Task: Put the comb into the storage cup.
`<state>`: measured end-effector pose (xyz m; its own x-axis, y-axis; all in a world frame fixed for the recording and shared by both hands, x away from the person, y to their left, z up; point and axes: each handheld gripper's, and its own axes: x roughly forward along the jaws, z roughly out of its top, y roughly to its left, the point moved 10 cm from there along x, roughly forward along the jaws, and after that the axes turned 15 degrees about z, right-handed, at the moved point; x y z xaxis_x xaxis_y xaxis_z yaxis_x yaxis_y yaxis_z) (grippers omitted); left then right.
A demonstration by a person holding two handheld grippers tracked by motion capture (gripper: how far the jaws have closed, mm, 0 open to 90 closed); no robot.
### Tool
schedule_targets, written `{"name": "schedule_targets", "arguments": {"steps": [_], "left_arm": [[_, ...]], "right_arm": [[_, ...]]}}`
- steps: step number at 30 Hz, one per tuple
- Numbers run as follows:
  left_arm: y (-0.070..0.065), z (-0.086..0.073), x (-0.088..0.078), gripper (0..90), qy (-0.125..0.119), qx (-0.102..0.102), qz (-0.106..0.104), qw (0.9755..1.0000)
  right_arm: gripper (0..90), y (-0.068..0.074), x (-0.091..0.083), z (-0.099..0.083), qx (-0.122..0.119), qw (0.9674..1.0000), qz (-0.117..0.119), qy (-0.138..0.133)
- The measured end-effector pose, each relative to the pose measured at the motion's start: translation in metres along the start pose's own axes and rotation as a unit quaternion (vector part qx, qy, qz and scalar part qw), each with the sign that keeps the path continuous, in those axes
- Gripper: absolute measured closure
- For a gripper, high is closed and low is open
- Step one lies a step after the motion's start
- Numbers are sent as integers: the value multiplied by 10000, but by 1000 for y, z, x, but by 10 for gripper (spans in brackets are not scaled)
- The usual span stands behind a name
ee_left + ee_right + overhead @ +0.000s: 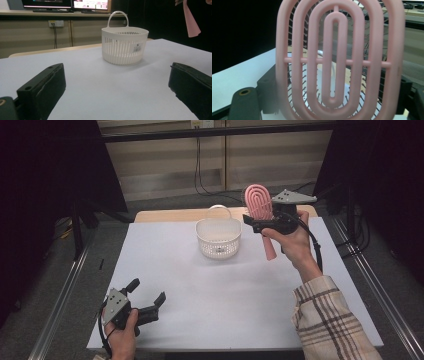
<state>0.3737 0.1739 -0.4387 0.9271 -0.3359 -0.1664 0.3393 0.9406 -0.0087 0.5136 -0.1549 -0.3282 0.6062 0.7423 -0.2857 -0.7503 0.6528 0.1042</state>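
I keep the white table [200,290] bare so the basket [218,238] stands alone as the drop spot. My right gripper [260,222] clamps the pink hairbrush [259,202] upright, just right of the basket, ready to lower in. My left gripper [150,300] rests wide apart, holding nothing.

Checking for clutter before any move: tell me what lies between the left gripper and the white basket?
Nothing: in the left gripper view, bare white table runs from the open left gripper to the white basket.
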Motion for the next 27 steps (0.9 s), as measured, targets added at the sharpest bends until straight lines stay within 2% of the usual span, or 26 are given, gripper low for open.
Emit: {"name": "schedule_targets", "arguments": {"steps": [27], "left_arm": [[1,1,-1,13,-42,-41,14,10000]], "right_arm": [[200,8,16,21,-138,9992,38,-373]]}}
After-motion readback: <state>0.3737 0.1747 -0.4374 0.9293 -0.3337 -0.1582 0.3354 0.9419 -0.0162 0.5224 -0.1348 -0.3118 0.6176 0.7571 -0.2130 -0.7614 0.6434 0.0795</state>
